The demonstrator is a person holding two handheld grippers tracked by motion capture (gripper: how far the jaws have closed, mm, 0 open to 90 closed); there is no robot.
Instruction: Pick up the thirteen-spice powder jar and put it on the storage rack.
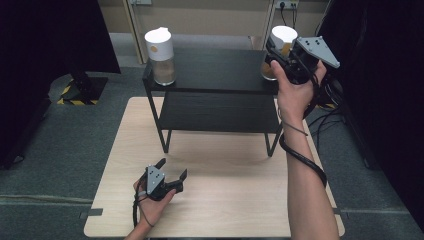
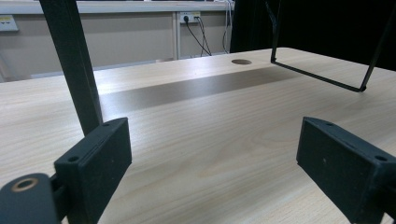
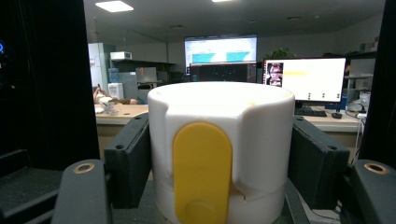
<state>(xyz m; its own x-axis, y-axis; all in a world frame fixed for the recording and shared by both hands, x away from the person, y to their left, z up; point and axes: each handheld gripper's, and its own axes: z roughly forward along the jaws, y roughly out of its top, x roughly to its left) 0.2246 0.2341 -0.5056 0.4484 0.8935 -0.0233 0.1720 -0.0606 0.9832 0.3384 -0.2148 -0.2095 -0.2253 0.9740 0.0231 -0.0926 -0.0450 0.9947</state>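
Two white-lidded jars are on the black shelf [image 1: 215, 70]. One jar [image 1: 160, 49] stands upright at the shelf's left end. The other jar [image 1: 281, 45] is at the right end, and my right gripper [image 1: 280, 50] is shut on its white lid. In the right gripper view both black pads press the lid's sides [image 3: 219, 149], with a yellow tab facing the camera. My left gripper [image 1: 172, 170] rests low on the wooden table [image 1: 225, 200] near its front left, jaws open with nothing between them; the left gripper view shows the wide gap of my left gripper [image 2: 212, 154] over bare wood.
The black shelf has a lower tier and thin metal legs [image 1: 165, 135] standing on the table's far half. A shelf leg [image 2: 77, 65] rises just ahead of the left jaw. A cable hole [image 2: 241, 61] sits in the tabletop. Dark curtains flank both sides.
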